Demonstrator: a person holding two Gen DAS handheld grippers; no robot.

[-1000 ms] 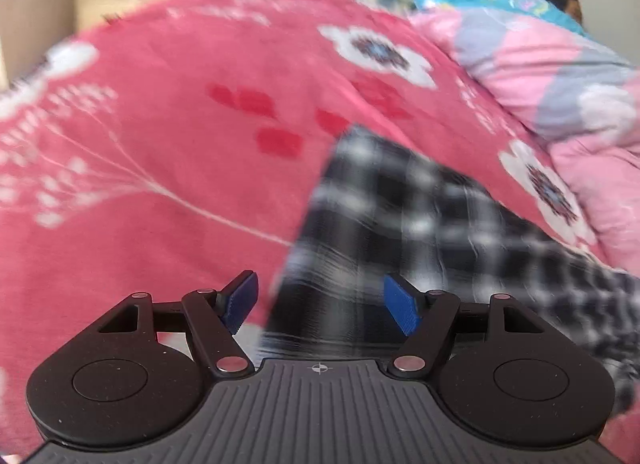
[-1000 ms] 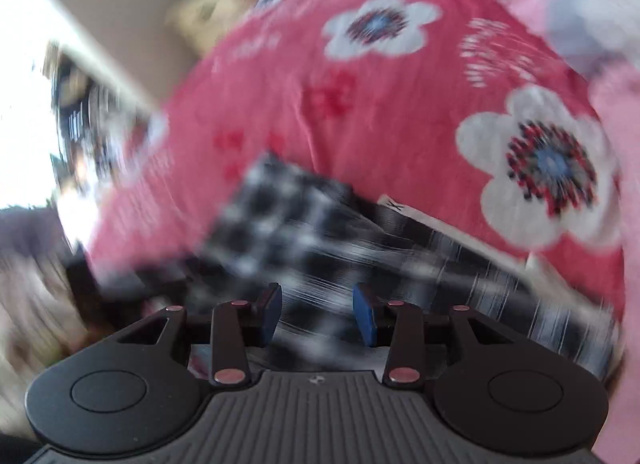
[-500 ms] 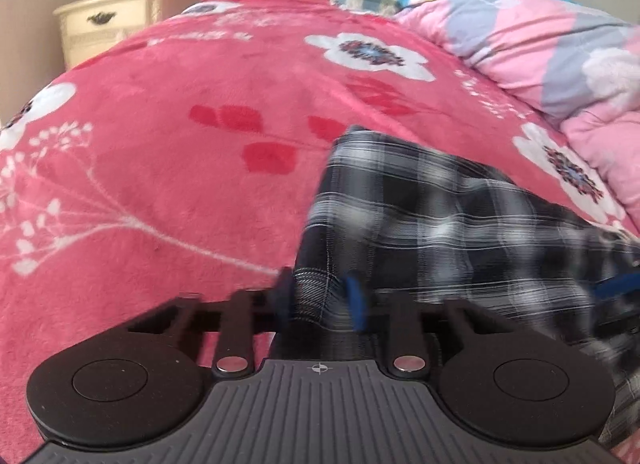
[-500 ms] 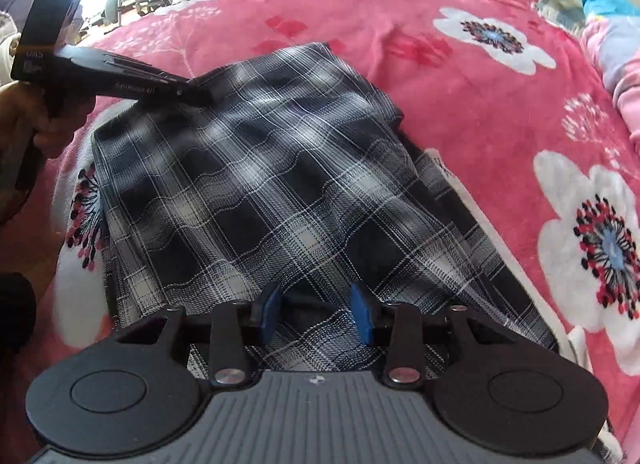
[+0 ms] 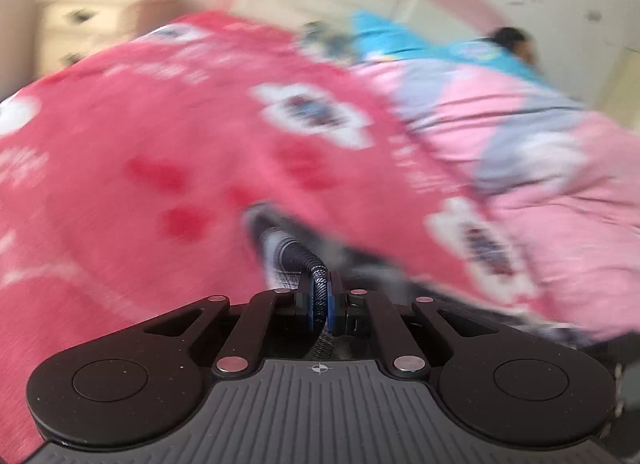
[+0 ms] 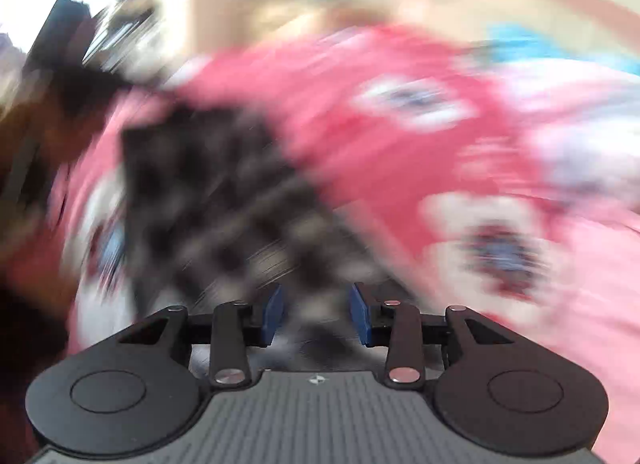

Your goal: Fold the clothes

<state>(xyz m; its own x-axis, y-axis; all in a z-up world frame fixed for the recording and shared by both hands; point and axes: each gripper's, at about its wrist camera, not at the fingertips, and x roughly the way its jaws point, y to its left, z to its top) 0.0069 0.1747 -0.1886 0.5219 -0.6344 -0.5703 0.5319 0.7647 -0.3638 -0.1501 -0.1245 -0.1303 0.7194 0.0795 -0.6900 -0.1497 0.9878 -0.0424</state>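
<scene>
Both views are motion-blurred. The black-and-white plaid garment (image 6: 224, 200) lies on the red flowered blanket (image 6: 380, 152). My left gripper (image 5: 320, 304) is shut on a bunched fold of the plaid garment (image 5: 288, 252), which rises from between the blue pads. My right gripper (image 6: 316, 314) is open, its blue pads apart, low over the near edge of the garment; nothing shows between its pads.
A pink and grey quilt (image 5: 540, 152) lies along the right of the bed, with a blue pillow (image 5: 420, 44) at the head. A cream dresser (image 5: 80, 32) stands at the far left. A person's dark head (image 5: 512, 40) shows far right.
My left gripper has shut fully on the plaid fabric and lifted it. My right gripper has opened wider and swung; its view is blurred.
</scene>
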